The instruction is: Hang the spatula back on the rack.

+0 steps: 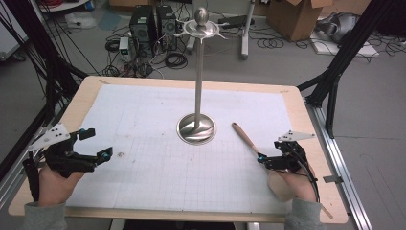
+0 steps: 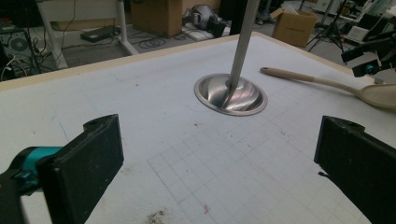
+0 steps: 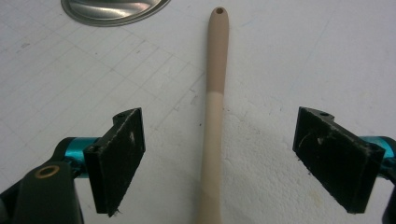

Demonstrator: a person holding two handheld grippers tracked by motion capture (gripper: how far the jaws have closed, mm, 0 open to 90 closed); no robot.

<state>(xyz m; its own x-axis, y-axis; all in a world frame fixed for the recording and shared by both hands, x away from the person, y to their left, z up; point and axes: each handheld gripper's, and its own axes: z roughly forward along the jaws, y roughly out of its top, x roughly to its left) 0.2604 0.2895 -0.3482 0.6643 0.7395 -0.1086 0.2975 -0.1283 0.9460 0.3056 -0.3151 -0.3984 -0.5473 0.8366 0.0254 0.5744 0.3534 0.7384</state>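
Just then the right gripper [image 3: 219,158] hung with jaws wide apart astride the wooden spoon's [image 3: 212,116] handle, which pointed to twelve o'clock; the metal stand [image 1: 197,128] stood at ten. The left gripper [image 1: 95,143] gaped open too.

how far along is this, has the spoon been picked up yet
Not yet. Done: the right gripper is lined up with open jaws either side of the spoon handle. In hand: nothing; the spoon lies flat on the mat beside the stand. The left gripper waits open. Left: likely closing on the handle and lifting, perhaps toward the stand's hooks.
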